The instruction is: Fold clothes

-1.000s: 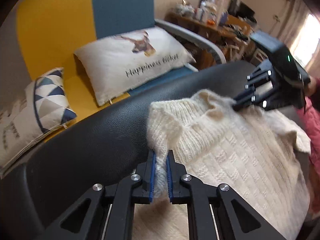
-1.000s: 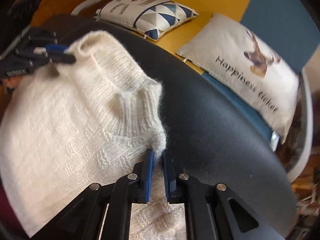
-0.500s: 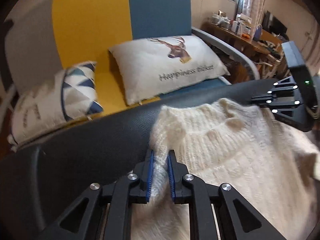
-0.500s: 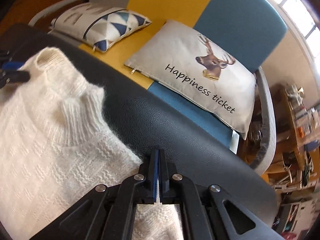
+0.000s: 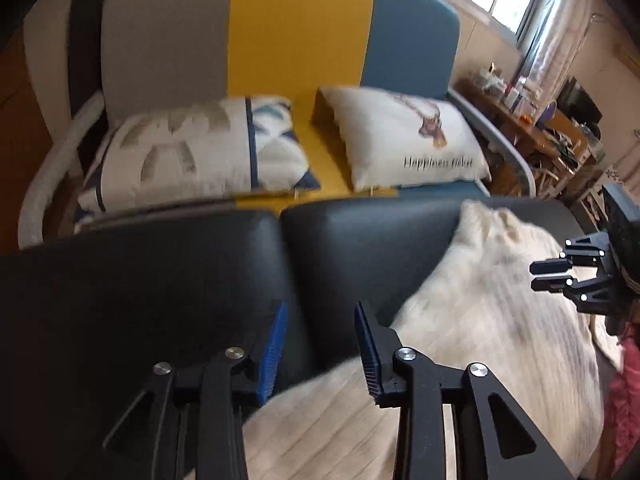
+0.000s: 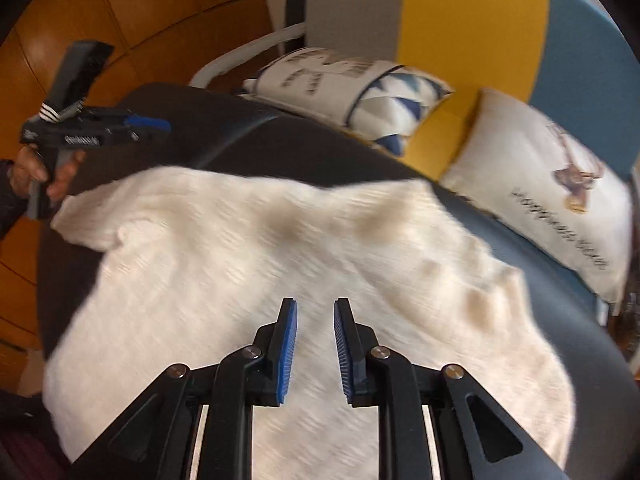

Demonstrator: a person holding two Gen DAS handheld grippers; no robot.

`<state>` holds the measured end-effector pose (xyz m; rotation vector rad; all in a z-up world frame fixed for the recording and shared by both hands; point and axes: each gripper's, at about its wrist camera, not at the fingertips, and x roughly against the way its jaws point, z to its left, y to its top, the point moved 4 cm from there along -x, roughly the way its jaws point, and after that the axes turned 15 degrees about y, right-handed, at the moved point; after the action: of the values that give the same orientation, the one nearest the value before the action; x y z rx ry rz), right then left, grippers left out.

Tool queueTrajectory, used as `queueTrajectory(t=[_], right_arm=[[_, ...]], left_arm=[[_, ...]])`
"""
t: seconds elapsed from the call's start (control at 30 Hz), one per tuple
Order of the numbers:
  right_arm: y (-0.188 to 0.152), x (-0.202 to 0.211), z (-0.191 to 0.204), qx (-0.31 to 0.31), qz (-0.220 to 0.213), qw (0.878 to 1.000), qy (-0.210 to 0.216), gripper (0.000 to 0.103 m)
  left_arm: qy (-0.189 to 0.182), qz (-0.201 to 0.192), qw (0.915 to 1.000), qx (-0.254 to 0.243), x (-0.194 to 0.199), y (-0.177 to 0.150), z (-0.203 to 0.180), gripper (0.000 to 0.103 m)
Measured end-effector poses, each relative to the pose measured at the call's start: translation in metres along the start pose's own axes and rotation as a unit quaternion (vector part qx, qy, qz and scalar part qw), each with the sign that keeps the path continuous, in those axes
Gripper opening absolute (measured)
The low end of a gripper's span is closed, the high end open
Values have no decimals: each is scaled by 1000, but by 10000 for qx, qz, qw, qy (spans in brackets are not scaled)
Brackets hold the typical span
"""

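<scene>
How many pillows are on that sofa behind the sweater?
2. The triangle-pattern pillow lies on the grey and yellow part of the sofa; the deer pillow lies beside it on the blue end. Others may be hidden out of view.

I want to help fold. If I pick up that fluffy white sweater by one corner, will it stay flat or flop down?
Probably flop: the sweater lies soft and rumpled on the black cushion, following its curve. Its fuzzy knit likely grips rather than slips.

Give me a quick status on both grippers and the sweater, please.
Left gripper open, empty. Right gripper open, empty. White sweater spread on black cushion. Nothing in the way.
</scene>
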<state>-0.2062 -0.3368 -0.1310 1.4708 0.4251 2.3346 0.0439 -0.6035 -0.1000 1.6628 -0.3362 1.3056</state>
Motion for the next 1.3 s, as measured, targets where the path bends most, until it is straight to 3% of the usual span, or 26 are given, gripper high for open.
queueTrajectory(t=[0.07, 0.17, 0.47, 0.57, 0.63, 0.67, 0.7, 0.8, 0.9, 1.0, 1.1, 1.2, 1.3], right_arm=[[13, -14, 12, -24, 27, 9996, 297, 18], [25, -23, 21, -170, 181, 9983, 532, 21], [47, -29, -15, -784, 269, 9963, 214, 22], [49, -37, -31, -1028, 329, 9941, 93, 22], [44, -43, -37, -1155, 447, 9923, -33, 22], [42, -44, -38, -1179, 458, 9920, -57, 22], [39, -44, -37, -1199, 438, 9918, -37, 22], [30, -42, -33, -1277, 432, 9908, 120, 22], [21, -40, -24, -1324, 646, 9876, 551, 22], [19, -27, -18, -1251, 594, 9890, 514, 22], [22, -11, -18, -1388, 232, 9886, 540, 22], [29, 2, -22, -1571, -161, 9869, 328, 22], [29, 2, -18, -1651, -91, 9861, 186, 26]], left_arm=[[-60, 215, 9997, -58, -10, -8, 7, 38], [-692, 537, 9956, -324, -22, -17, -6, 38], [-1274, 939, 9814, -1090, -43, -26, -42, 46], [-1284, 943, 9781, -1341, -38, -32, -50, 47], [-1317, 956, 9763, -1424, -33, -34, -54, 41], [-1340, 951, 9758, -1442, -31, -35, -56, 26], [-1356, 922, 9754, -1475, -27, -38, -59, 14], [-1022, 662, 9795, -1604, -15, -45, -66, 6], [-722, 182, 9856, -1520, 5, -48, -73, 5], [-450, -531, 9863, -1492, 41, -54, -83, 5], [-157, -1157, 9728, -2002, 78, -78, -113, 4], [-217, -1240, 9569, -2617, 91, -116, -152, 5], [-403, -967, 9477, -3015, 82, -151, -180, 0]])
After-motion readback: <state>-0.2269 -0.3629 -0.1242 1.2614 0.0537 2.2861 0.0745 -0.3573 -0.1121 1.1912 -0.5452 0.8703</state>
